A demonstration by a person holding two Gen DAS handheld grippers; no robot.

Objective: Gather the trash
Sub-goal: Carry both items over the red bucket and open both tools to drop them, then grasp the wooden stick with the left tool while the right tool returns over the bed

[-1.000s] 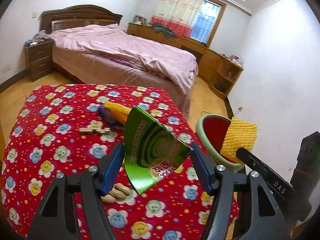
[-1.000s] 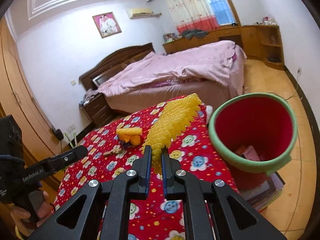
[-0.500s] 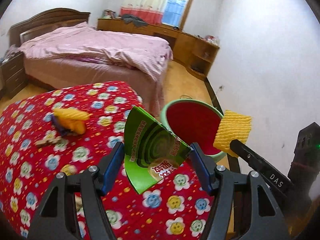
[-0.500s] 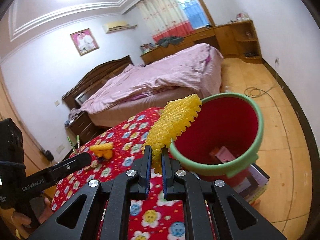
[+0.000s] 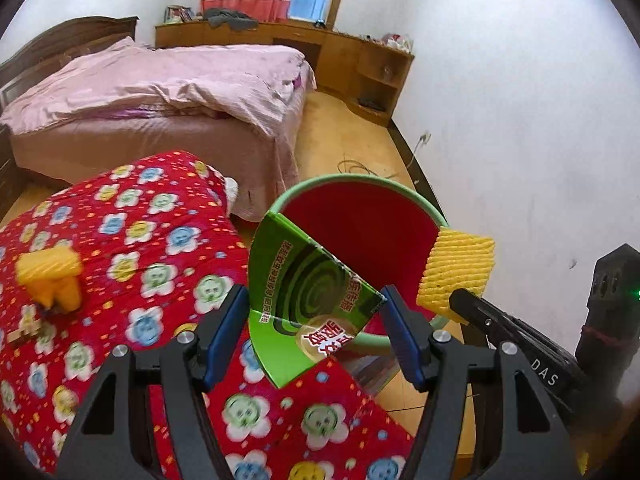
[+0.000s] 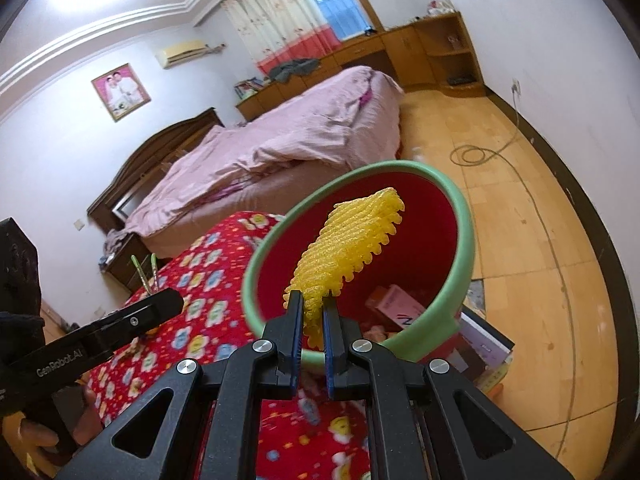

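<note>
My left gripper point(image 5: 314, 312) is shut on a flattened green carton point(image 5: 304, 300), which it holds at the near rim of a red bin with a green rim point(image 5: 360, 240). A yellow foam net point(image 6: 344, 256) is pinched in my shut right gripper point(image 6: 312, 312), and it hangs over the mouth of the bin point(image 6: 464, 224). In the left wrist view that yellow foam net point(image 5: 456, 276) and the right gripper point(image 5: 500, 324) show at the bin's right rim. A pink box point(image 6: 396, 304) lies inside the bin.
A table with a red flowered cloth point(image 5: 160, 240) stands left of the bin, with a yellow scrap point(image 5: 52, 276) on it. A bed with pink covers point(image 5: 160, 88) lies beyond. Books point(image 6: 484, 344) sit on the wooden floor by the bin. A cable point(image 6: 520, 184) trails across the floor.
Both grippers have swung from over the table toward the bin with their loads. The foam net now hangs over the bin's mouth, and the carton has reached its near rim.
</note>
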